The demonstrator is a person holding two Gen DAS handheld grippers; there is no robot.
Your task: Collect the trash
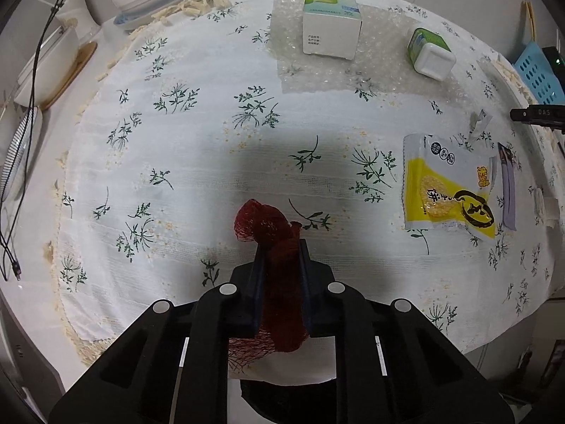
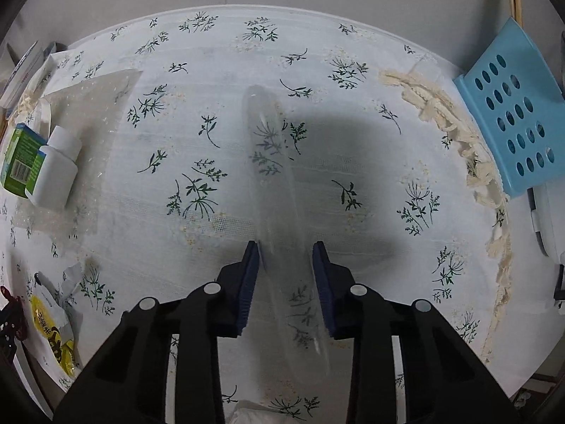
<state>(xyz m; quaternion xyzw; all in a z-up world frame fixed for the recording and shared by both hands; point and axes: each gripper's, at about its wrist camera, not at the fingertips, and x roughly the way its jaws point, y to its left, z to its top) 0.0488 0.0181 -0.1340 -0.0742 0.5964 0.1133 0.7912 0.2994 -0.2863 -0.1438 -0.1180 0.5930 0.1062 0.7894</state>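
1. Left wrist view: left tongs (image 1: 280,247) clenched on a crumpled dark-red plastic mesh net (image 1: 261,222), pointing steeply down at the near middle of the cloth-covered worktop (image 1: 176,162).
2. Net very light, soft and springy; squashes to a thin wad, strands apt to snag on the pads. Best taken across the bunched middle, as gripped now, not by a loose fringe.
3. Right wrist view: right tongs (image 2: 286,247) narrowed around a long, clear, curved plastic strip (image 2: 272,162) lying near-to-far on the cloth. Left pad touching its edge; cannot tell whether the right pad presses, so grip unconfirmed.
4. Strip light, thin, smooth and likely slippery; probably flexes or buckles when squeezed across its width. Safer hold near its middle with a firm pinch.
5. Left for later, by the look of things: flat yellow-and-white snack wrapper (image 1: 448,194) to the right, light and crinkly.
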